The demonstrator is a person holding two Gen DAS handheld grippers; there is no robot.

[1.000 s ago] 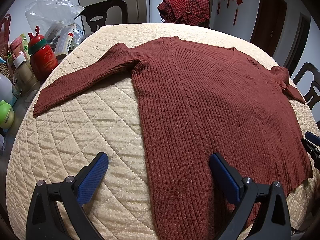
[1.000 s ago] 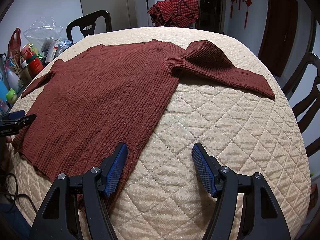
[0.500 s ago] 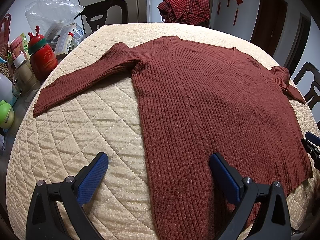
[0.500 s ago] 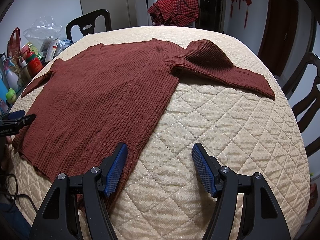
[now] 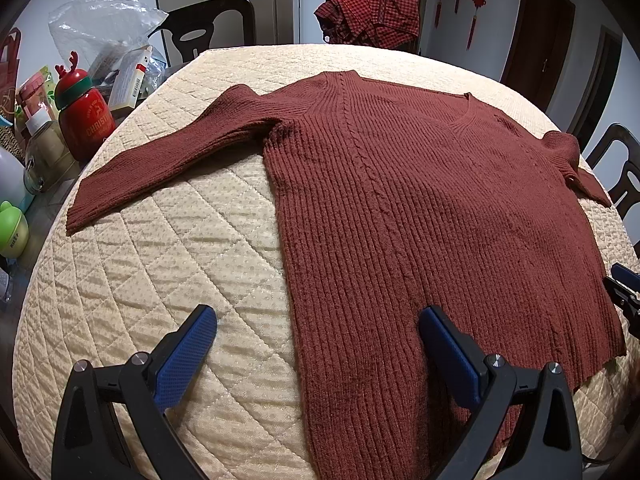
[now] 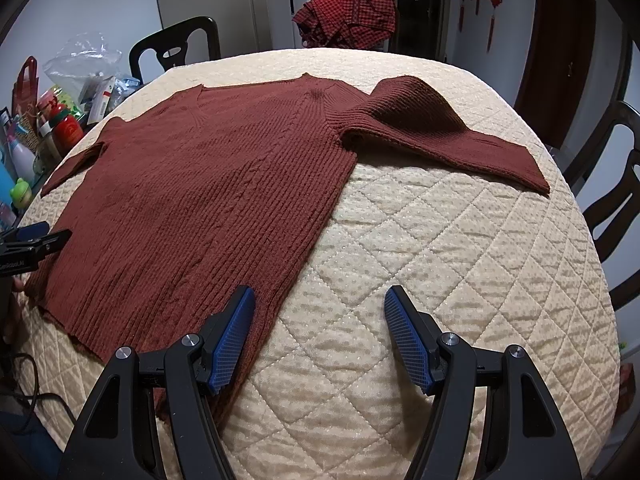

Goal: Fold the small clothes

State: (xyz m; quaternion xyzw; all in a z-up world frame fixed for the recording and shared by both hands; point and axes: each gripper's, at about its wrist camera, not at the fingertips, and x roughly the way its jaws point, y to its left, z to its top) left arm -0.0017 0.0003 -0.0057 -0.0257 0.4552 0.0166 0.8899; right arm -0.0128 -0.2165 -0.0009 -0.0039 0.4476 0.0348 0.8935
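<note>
While the sweater (image 5: 420,208) lies flat and face up on the quilted counter (image 5: 168,264), neck away from both claws and hem toward them, nothing of it is folded yet. Its long axis runs from hem to neck, straight ahead of the claws, and the two sleeves stretch out sideways and a little back toward the near edge.

The left claw (image 5: 318,338) hangs low over the hem, spread wide and holding nothing. Its right finger sits over the knit and its left finger over bare quilt, so the sweater's left side edge passes between them. The left sleeve (image 5: 160,168) lies ahead and to the left, nearer this claw than the other.

The right claw (image 6: 320,316) mirrors it: spread wide, empty, left finger over the knit near the hem corner, right finger over bare quilt. The right sleeve (image 6: 448,136) lies ahead and to the right, humped at the shoulder.

Whether any finger touches the cloth I cannot tell. Judging by this, each claw is placed to take its own hem corner or sleeve, and the first fold probably brings the sleeves inward.
</note>
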